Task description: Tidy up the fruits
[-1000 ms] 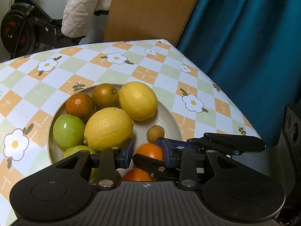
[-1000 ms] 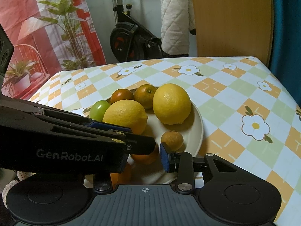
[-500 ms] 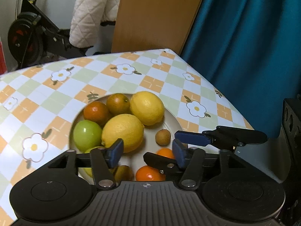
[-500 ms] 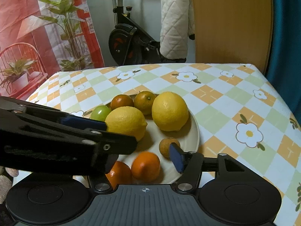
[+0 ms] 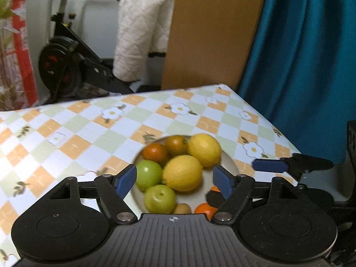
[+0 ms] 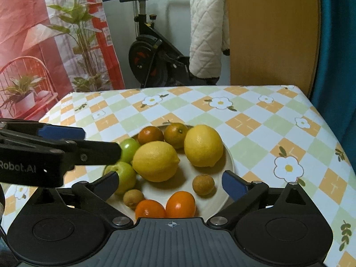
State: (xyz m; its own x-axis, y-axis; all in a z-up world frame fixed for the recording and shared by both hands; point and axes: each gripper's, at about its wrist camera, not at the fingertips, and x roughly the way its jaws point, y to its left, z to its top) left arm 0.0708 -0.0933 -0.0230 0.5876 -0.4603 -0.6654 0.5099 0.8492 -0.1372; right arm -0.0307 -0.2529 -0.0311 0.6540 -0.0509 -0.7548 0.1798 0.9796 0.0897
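A white plate (image 6: 229, 162) on the flowered tablecloth holds two lemons (image 6: 155, 161), two green apples (image 6: 122, 175), two dark tangerines (image 6: 150, 135), two bright oranges (image 6: 180, 204) and two small brown fruits (image 6: 203, 184). My right gripper (image 6: 171, 183) hangs above the plate's near side, its jaws opening wide and gripping nothing. My left gripper (image 5: 174, 181) hovers over the same plate (image 5: 229, 164), jaws also opening, with the lemons (image 5: 182, 173) and apples (image 5: 148, 174) lying below, untouched. The left gripper (image 6: 60, 146) crosses the right wrist view from the left.
The table's far edge and right corner (image 5: 227, 86) lie close behind the plate. Beyond stand an exercise bike (image 6: 153, 57) with a white quilted jacket, a wooden board (image 6: 271, 33), a teal curtain (image 5: 300, 55) and a red plant backdrop (image 6: 55, 33).
Both grippers' jaws have spread from nearly closed to wide. Both have lifted away from the plate, the left also tipping up. The two bright oranges now lie uncovered at the plate's near side.
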